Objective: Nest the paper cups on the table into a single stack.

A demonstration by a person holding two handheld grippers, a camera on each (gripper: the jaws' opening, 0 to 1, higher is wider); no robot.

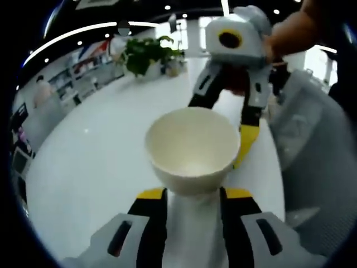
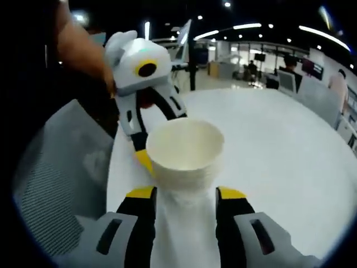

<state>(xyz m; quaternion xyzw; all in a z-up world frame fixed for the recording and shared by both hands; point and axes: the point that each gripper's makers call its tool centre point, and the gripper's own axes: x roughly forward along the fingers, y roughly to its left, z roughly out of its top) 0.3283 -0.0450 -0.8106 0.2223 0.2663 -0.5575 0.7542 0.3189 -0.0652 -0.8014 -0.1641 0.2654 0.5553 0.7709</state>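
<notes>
Paper cup (image 1: 192, 149), plant (image 1: 146, 54) beyond.

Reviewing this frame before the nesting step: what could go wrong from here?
1. Each gripper holds its own paper cup (left gripper and cup; right gripper and cup), mouths toward the cameras. Nesting needs one turned, and a misaligned push could crumple a rim.
2. The fingers grip thin walls, so squeezing may deform them.
3. Both cups are held above the white table, so a slip could send one rolling.
</notes>
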